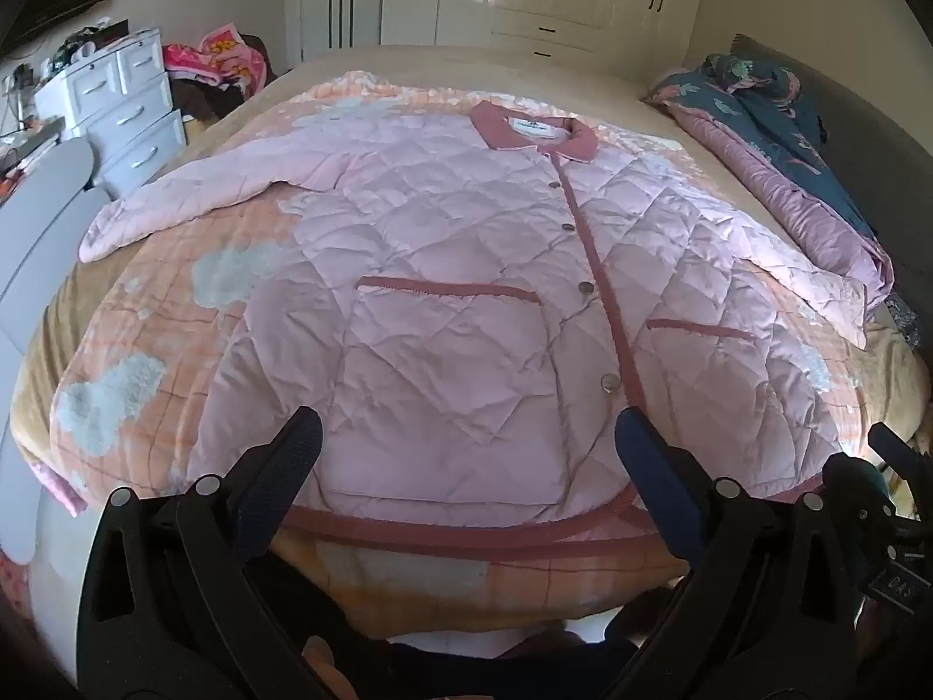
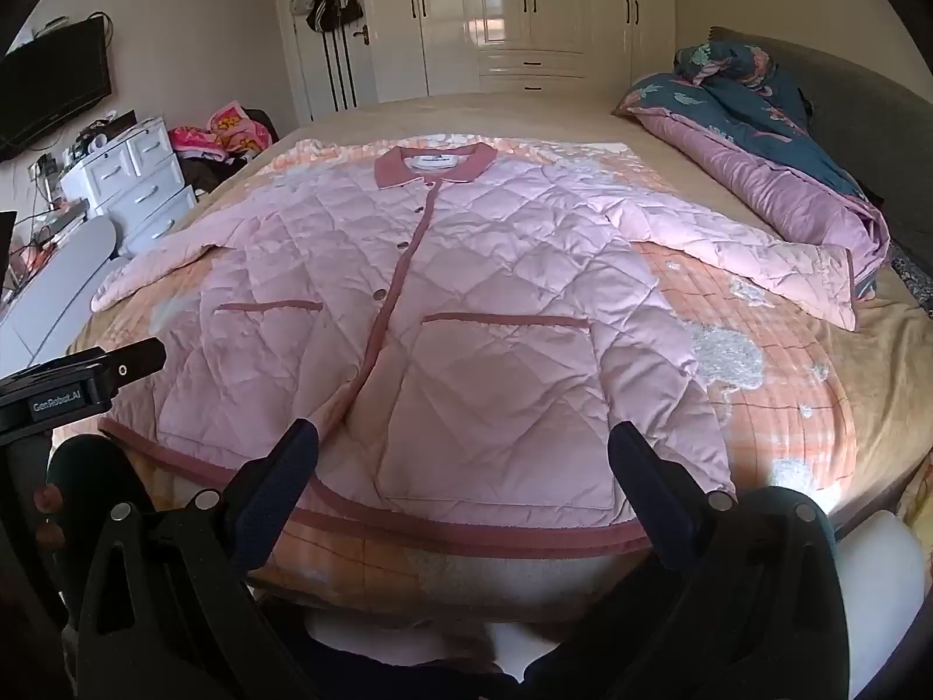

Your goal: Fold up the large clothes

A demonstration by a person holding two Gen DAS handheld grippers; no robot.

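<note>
A pink quilted jacket (image 1: 443, 303) lies flat and buttoned, front side up, on a peach checked blanket (image 1: 192, 321) spread over the bed (image 2: 874, 361), with its hem just ahead of both claws and its darker pink collar (image 1: 533, 131) at the far end. Both sleeves are spread out to the sides: the left sleeve (image 1: 192, 198) reaches away to the left of the left claw (image 1: 466, 443), and the right sleeve (image 2: 740, 251) runs off to the right of the right claw (image 2: 463, 449), its cuff near a rumpled purple and teal quilt (image 2: 775, 175). The left claw stands wide, with nothing between its fingers, hovering over the lower left half of the jacket; the button placket (image 1: 600, 291) runs up from just beside its right finger. The right claw is equally wide and empty, poised over the lower right panel below the right pocket (image 2: 507, 321), with the rose hem trim (image 2: 466, 525) crossing between its fingers. Neither claw touches the fabric as far as can be seen. In the right wrist view the body of the left claw shows at the left edge. Beyond the bed, far ahead of the claws, stands a white wardrobe (image 2: 525, 11); well to the left are a white chest of drawers (image 1: 122, 111) and a heap of bright pink cloth (image 2: 233, 128).
</note>
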